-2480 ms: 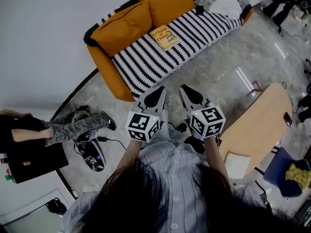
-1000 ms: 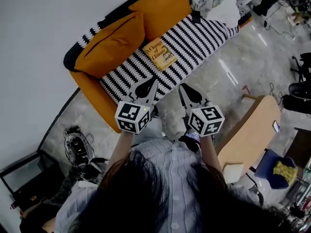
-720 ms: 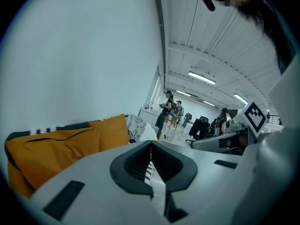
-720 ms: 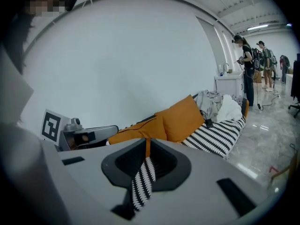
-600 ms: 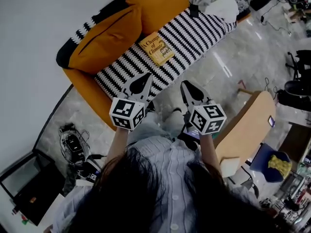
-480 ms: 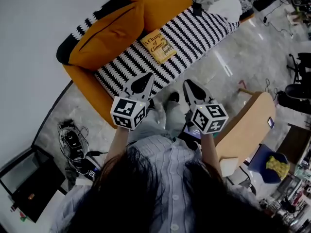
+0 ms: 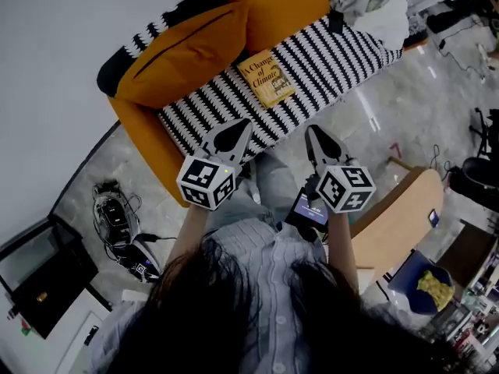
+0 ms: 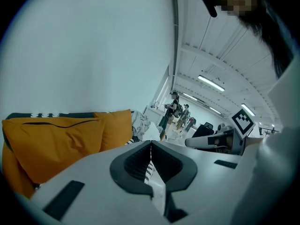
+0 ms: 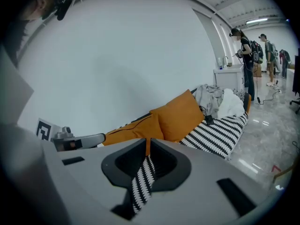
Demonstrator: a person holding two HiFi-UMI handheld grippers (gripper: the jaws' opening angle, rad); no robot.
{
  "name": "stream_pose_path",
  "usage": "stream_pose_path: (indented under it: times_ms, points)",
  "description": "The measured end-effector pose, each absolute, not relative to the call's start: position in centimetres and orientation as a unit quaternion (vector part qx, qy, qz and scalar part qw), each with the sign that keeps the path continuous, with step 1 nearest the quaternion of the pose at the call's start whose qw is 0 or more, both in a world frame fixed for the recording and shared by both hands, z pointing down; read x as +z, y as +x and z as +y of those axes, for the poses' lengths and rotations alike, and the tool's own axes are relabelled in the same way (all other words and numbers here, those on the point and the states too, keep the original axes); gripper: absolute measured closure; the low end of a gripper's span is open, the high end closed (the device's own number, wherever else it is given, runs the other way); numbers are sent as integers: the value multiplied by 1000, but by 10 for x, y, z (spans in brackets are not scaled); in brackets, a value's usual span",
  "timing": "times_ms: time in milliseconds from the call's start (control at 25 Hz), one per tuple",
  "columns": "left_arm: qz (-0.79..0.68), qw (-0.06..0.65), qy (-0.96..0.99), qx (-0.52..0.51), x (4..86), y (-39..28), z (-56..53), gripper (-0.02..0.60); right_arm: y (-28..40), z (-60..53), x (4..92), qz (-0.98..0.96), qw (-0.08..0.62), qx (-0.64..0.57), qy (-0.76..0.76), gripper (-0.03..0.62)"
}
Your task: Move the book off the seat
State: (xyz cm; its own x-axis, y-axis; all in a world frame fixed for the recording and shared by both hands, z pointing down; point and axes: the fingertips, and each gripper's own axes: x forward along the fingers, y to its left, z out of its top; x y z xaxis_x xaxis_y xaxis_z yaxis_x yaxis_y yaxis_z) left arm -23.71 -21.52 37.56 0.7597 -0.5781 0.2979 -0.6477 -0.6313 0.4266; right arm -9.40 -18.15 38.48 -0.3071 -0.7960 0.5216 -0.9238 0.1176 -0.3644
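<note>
A yellow book lies flat on the black-and-white striped seat of an orange sofa, just in front of the two orange back cushions. Both grippers hover short of the seat's front edge, well apart from the book. My left gripper is shut with nothing in it, and its tips point at the cushions. My right gripper is also shut and empty, and its tips aim along the striped seat. The book is hidden in both gripper views.
A heap of grey and white clothes fills the sofa's far right end. A wooden table stands at the right, a blue chair beyond it. Cables and gear lie on the floor at the left. People stand far off.
The sofa and book have drawn nearer as the person stepped toward them. Both grippers have sunk a little toward the seat's front edge and stay shut.
</note>
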Motion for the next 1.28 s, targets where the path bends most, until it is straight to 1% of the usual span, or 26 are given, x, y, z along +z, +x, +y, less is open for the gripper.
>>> stream_pose_path:
  times_ms: [160, 360, 600, 800, 1280]
  points:
    - [-348, 263, 896, 80, 387, -231, -237, 569, -81, -213, 392, -744, 97, 329, 574, 554]
    - [-350, 283, 889, 89, 414, -218, -269, 569, -65, -251, 409, -749, 104, 337, 561, 554]
    - [-360, 295, 879, 106, 456, -201, -310, 569, -38, -289, 453, -749, 133, 356, 542, 554]
    - [-359, 310, 872, 125, 494, -194, -330, 568, -26, -308, 502, -739, 157, 377, 536, 554]
    - [-361, 332, 845, 214, 628, -185, -376, 568, -18, -347, 647, -721, 202, 436, 499, 554]
